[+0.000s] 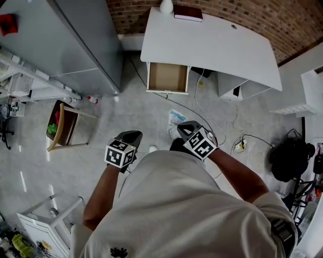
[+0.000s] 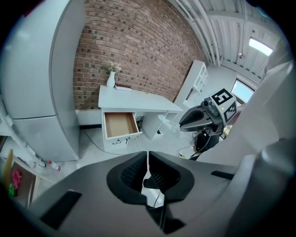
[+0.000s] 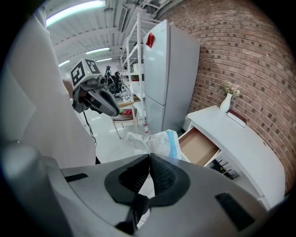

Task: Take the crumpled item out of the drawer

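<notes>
The crumpled item [image 1: 176, 118] is a white and blue plastic bag; it sticks out past the tips of my right gripper [image 1: 185, 127], which is shut on it above the floor. In the right gripper view the bag [image 3: 157, 141] bulges just beyond the closed jaws of the right gripper [image 3: 149, 157]. The desk drawer [image 1: 167, 76] stands pulled open, and its brown inside [image 2: 120, 124] is bare. My left gripper [image 1: 132, 136] hangs beside the right one, well back from the desk. In its own view the left gripper [image 2: 147, 155] is shut with nothing in it.
A white desk [image 1: 212, 43] stands against the brick wall with a vase [image 1: 166, 6] and a book [image 1: 188, 12] on it. A grey fridge [image 1: 75, 40] is at the left, with a wooden chair [image 1: 65, 126] and a bottle [image 1: 92, 100] near it. Cables and a power strip [image 1: 239, 146] lie on the floor.
</notes>
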The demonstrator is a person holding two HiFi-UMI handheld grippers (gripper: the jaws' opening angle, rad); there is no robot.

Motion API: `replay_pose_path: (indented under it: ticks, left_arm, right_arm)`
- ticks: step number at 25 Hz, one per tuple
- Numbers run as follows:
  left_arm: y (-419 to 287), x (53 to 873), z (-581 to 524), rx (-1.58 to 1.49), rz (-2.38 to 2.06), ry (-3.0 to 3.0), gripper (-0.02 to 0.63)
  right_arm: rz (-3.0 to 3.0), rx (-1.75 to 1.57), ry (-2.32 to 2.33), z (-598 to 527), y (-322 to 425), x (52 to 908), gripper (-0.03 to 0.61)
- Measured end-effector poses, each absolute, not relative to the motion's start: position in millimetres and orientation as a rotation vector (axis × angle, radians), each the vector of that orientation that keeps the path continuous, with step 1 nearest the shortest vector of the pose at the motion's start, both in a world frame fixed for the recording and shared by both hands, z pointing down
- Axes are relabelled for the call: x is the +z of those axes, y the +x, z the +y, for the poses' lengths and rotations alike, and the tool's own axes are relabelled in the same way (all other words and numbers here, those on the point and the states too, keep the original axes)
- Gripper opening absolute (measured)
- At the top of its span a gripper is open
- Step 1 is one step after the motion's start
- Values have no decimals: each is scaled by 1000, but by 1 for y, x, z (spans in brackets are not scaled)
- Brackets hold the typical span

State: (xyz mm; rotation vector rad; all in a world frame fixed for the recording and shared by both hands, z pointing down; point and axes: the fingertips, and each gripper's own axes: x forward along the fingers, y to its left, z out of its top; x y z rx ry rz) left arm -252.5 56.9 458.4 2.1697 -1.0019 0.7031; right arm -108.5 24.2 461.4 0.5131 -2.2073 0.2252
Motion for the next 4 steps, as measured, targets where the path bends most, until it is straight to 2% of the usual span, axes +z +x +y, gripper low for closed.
replay_pose_path:
  ticks: [4]
  left_arm:
    - [-242, 459, 33, 705, -1013, 2163, 31]
  right_arm:
    - [-2213, 229, 510, 1, -99, 462, 29]
